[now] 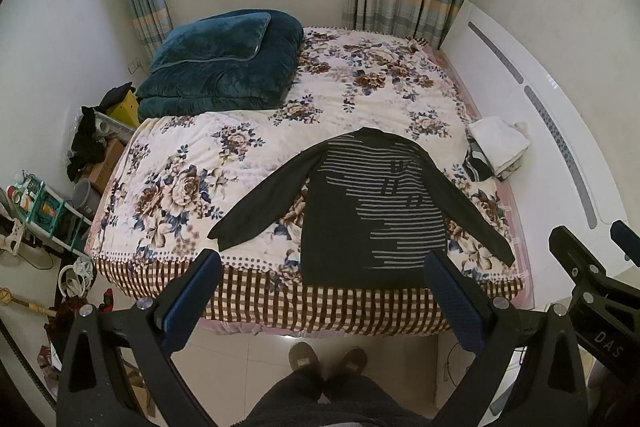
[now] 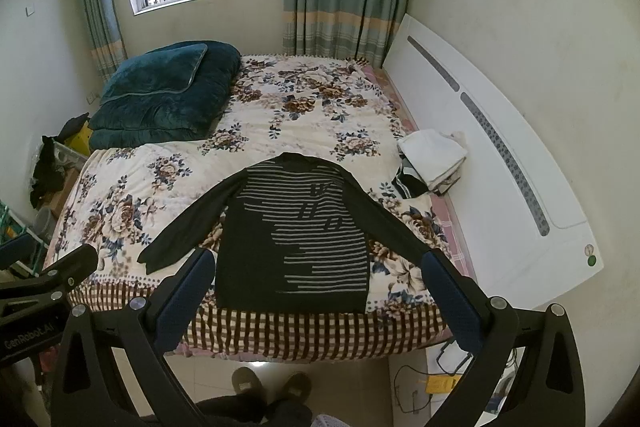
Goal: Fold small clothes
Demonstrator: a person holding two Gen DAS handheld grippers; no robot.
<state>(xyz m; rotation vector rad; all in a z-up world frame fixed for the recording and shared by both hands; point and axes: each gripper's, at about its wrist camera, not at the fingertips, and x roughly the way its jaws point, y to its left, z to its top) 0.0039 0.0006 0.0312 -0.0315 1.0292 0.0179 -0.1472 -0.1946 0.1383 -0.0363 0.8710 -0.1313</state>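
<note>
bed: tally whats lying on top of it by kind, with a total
Striped long-sleeve top: 1, spread flat
Teal folded quilt: 1
Pile of folded clothes: 1 (pieces inside cannot be counted)
Total: 3

The left hand-held gripper (image 1: 322, 301) is held up in the air off the near edge of the bed, its two blue-padded fingers (image 1: 188, 301) spread wide with nothing between them. The right hand-held gripper (image 2: 316, 301) hangs level beside it, fingers (image 2: 452, 303) equally wide apart and empty. Each one shows at the edge of the other's view, so they sit close side by side. Below them the person's legs and slippered feet (image 1: 326, 357) stand on the floor.
</note>
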